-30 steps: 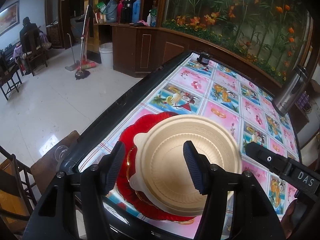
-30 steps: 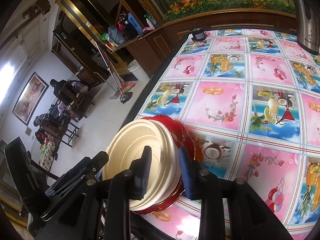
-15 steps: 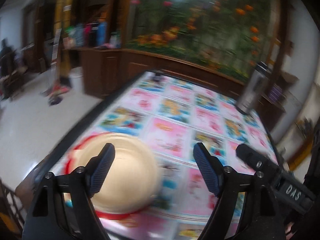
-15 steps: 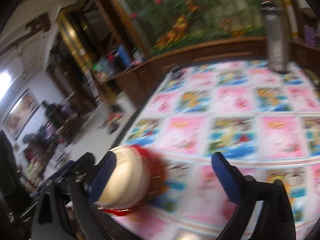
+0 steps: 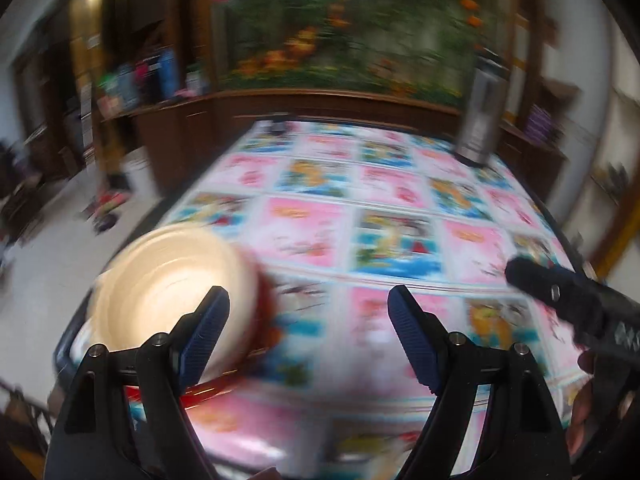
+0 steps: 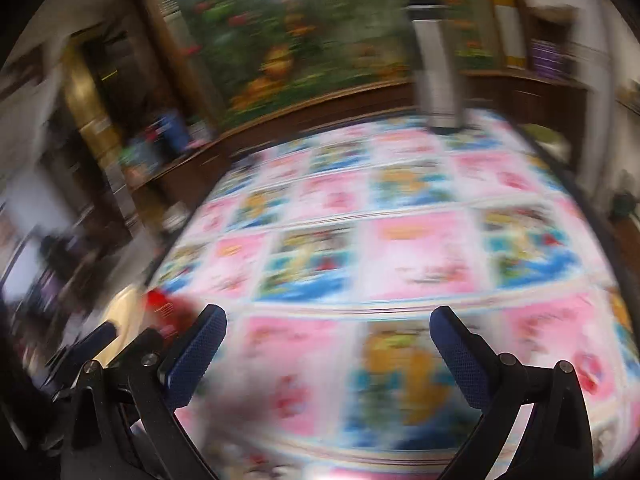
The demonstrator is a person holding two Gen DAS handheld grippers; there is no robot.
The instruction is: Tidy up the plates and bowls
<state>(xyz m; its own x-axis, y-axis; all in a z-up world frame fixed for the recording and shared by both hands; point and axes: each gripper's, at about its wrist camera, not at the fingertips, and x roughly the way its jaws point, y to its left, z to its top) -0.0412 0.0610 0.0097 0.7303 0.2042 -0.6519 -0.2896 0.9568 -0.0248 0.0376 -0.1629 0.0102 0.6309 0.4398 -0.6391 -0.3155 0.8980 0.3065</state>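
We hold both grippers spread and empty over the near part of the table (image 5: 400, 196), and both views are smeared with motion blur. In the left wrist view our left gripper (image 5: 308, 332) has its jaws wide apart with only the patterned tablecloth between them; the cream bowl (image 5: 172, 288) sits in the lower left of the frame, resting on the red plate (image 5: 266, 308), whose rim shows past the bowl's right side and below it. The bowl lies partly behind our left finger, so it is off to the left of the gap, not inside it. In the right wrist view our right gripper (image 6: 328, 348) has just been opening and now stands at its widest, nothing between the jaws; the stack is only a cream and red smear at the lower left edge, beyond the left finger. From either gripper, then, the stack lies to the left and close to the near table edge, and the left gripper looks the nearer of the two. The bowl is round, so no axis favours one approach. We judge the stacking here done; we see no other plate or bowl on the table. A steel flask (image 5: 478, 120) stands far off at the upper right.
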